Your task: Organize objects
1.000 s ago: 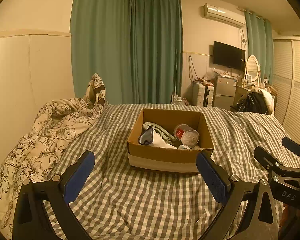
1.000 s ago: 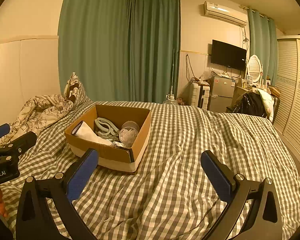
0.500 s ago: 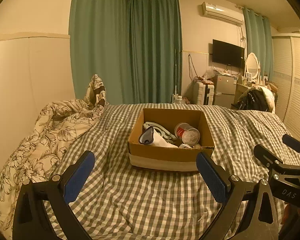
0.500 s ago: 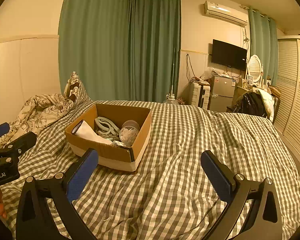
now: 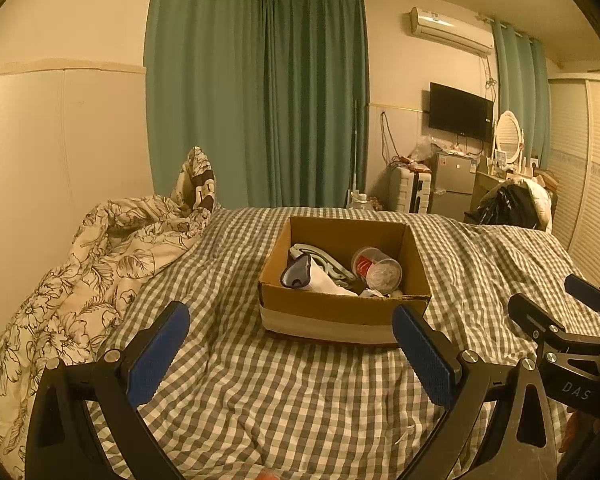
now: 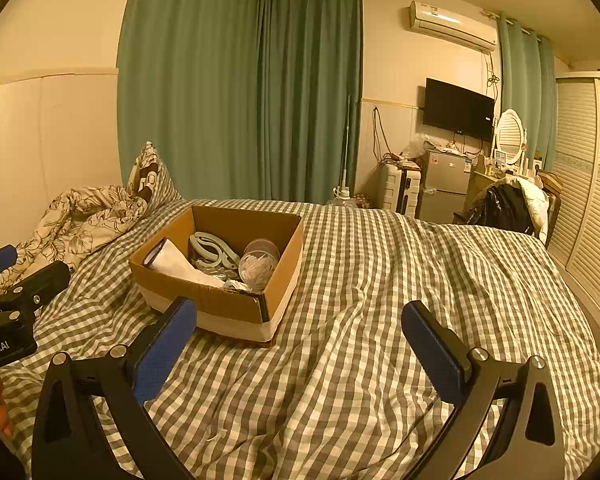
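The cardboard box sits on the checked bed at twelve o'clock, holding a clear cup and hangers. Left gripper and right gripper hover with jaws spread, empty.

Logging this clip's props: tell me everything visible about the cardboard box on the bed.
The cardboard box is brown, open-topped and rectangular, with a pale band round its lower walls and a torn-looking near right corner. It sits upright on the checked bedcover, ahead of both tools, neither touching it. Inside lie a clear cup on its side, pale green hangers, a white pouch with a dark end and small scraps.
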Demonstrator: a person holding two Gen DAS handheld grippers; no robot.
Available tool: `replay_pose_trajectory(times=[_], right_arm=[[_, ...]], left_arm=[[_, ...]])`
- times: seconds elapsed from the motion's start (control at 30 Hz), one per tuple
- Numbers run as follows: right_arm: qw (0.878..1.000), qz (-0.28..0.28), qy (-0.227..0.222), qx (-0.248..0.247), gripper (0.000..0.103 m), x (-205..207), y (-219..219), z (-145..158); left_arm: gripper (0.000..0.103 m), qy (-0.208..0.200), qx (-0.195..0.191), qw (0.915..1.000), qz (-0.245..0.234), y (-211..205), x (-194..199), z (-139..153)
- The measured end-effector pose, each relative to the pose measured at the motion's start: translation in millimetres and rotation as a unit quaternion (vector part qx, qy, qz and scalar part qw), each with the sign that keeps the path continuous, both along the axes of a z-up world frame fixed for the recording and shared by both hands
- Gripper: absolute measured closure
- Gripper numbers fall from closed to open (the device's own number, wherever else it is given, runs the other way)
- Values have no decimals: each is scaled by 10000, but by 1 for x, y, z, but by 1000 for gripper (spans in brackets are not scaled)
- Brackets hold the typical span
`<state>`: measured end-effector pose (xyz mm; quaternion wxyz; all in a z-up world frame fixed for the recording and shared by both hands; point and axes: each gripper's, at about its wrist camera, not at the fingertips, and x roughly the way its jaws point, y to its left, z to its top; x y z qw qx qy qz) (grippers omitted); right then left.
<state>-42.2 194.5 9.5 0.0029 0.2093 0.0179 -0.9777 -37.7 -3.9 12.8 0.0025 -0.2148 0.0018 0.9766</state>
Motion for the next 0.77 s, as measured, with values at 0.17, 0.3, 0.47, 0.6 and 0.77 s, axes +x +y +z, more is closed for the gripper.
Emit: replay_pose_trajectory(times=[0.17, 0.3, 0.47, 0.6, 0.77], right_arm=[[10000, 3, -8, -5, 0, 0, 1, -1], [10000, 6, -11, -2, 0, 0, 1, -1], [10000, 3, -12, -5, 0, 0, 1, -1], [10000, 0, -27, -17, 0, -1, 3, -3], [10000, 5, -29, -15, 0, -1, 3, -3]], left_arm=[[0, -2, -36, 10000, -12, 1, -1, -1], [0, -12, -69, 10000, -30, 2, -1, -1], [0, -38, -87, 9999, -46, 3, -2, -2], [0, -64, -46, 10000, -58, 1, -3, -2], [0, -74, 1, 9999, -76, -1, -4, -2]])
